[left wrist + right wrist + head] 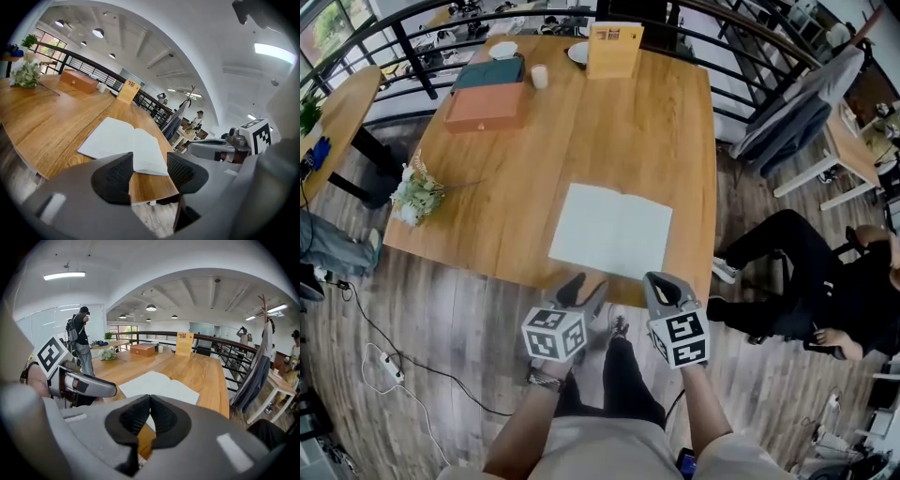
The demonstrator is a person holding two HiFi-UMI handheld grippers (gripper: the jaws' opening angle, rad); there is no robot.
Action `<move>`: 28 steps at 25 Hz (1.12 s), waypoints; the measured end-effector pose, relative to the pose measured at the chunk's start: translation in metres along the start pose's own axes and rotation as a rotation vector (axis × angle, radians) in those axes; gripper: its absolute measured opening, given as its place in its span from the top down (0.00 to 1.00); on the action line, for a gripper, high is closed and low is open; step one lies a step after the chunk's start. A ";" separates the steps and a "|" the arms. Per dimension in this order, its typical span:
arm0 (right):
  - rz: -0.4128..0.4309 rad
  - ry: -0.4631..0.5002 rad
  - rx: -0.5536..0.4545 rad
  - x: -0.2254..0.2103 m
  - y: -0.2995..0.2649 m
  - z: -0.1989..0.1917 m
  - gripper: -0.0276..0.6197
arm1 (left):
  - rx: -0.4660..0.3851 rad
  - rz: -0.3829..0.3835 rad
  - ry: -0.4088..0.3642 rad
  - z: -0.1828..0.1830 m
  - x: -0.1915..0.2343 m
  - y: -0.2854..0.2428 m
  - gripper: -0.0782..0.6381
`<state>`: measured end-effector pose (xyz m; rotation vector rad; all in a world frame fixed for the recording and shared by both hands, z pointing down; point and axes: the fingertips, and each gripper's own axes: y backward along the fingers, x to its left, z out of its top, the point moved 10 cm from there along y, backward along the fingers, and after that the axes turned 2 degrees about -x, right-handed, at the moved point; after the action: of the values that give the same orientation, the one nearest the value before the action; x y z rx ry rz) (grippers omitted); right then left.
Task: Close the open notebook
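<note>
Notebook point(611, 231) lies open, looks light and floppy; best pinched at a cover's outer edge. Left gripper point(584, 291) gapes empty; right gripper point(658, 279) is pinched closed on nothing.

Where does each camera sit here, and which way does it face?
Head view: on the person's head, looking steeply down at the table and open notebook; both forearms, left gripper and right gripper show.
Left gripper view: on the left gripper, facing along its apart jaws toward the notebook; right gripper at right.
Right gripper view: on the right gripper, facing over its closed, empty jaws at the notebook; left gripper at left.
Shared: all see the notebook; each gripper view catches the other gripper.
</note>
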<state>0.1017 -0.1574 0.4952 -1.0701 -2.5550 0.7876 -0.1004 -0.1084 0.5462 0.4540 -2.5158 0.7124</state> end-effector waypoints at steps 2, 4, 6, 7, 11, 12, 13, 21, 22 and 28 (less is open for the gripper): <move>0.005 0.000 0.007 -0.001 -0.003 -0.001 0.95 | 0.004 0.003 0.021 -0.002 0.003 -0.006 0.55; 0.012 0.003 0.016 -0.003 -0.006 -0.001 0.95 | 0.003 0.002 0.061 -0.003 0.005 -0.012 0.54; 0.018 0.006 0.027 -0.005 -0.010 -0.002 0.95 | -0.005 -0.001 0.120 -0.005 0.008 -0.017 0.51; 0.020 0.008 0.033 -0.006 -0.012 -0.003 0.95 | -0.007 -0.001 0.149 -0.007 0.010 -0.019 0.49; 0.019 0.014 0.052 -0.013 -0.024 -0.007 0.95 | 0.004 0.016 0.193 -0.013 0.018 -0.026 0.47; 0.019 0.018 0.060 -0.014 -0.027 -0.009 0.95 | 0.009 0.021 0.201 -0.014 0.019 -0.027 0.47; 0.022 0.024 0.070 -0.015 -0.030 -0.010 0.95 | 0.013 0.024 0.210 -0.015 0.020 -0.027 0.47; 0.037 0.018 0.113 -0.019 -0.041 -0.022 0.95 | 0.026 0.052 0.343 -0.019 0.030 -0.038 0.44; 0.038 0.018 0.118 -0.020 -0.042 -0.024 0.95 | 0.025 0.059 0.358 -0.019 0.030 -0.039 0.44; 0.047 0.022 0.133 -0.025 -0.048 -0.031 0.95 | 0.028 0.103 0.403 -0.024 0.035 -0.045 0.44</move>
<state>0.1043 -0.1913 0.5474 -1.0941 -2.4294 0.9376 -0.1013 -0.1373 0.6009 0.1681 -2.1618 0.7905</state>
